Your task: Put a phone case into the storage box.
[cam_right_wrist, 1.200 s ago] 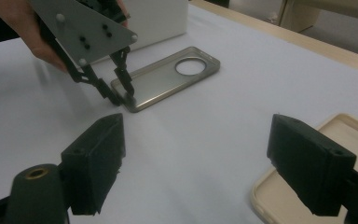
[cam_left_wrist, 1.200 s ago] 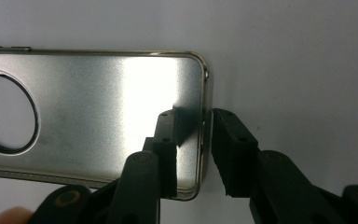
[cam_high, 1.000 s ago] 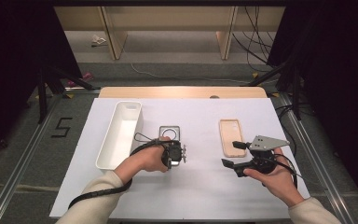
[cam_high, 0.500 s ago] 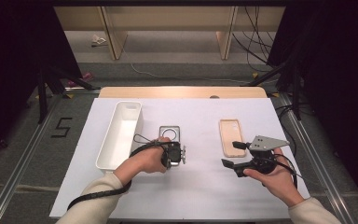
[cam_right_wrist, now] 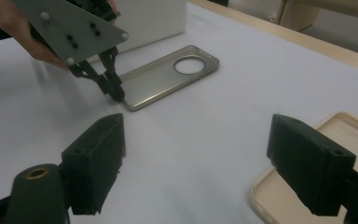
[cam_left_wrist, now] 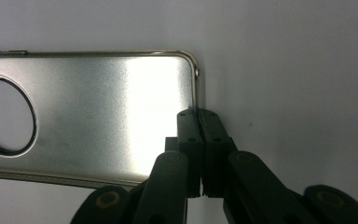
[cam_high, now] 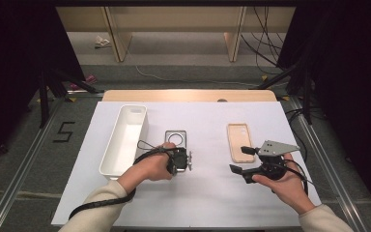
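Note:
A silver metal phone case [cam_high: 175, 139] with a round camera hole lies flat on the white table. My left gripper [cam_high: 189, 162] points down at its near corner. Its jaws have just been closing and are now shut [cam_left_wrist: 198, 114] on the thin rim of the silver case [cam_left_wrist: 112, 116]. The right gripper view shows the left gripper [cam_right_wrist: 116, 95] pinching that corner of the case [cam_right_wrist: 168, 81]. My right gripper [cam_high: 237, 159] hovers open, nothing between its jaws [cam_right_wrist: 198, 140], beside a beige phone case [cam_high: 240, 140] lying open side up [cam_right_wrist: 279, 205].
A long white tray [cam_high: 142, 140] stands left of the silver case, also seen behind it [cam_right_wrist: 154, 18]. A wooden strip [cam_high: 188, 95] runs along the table's far edge. Cables trail from both grippers.

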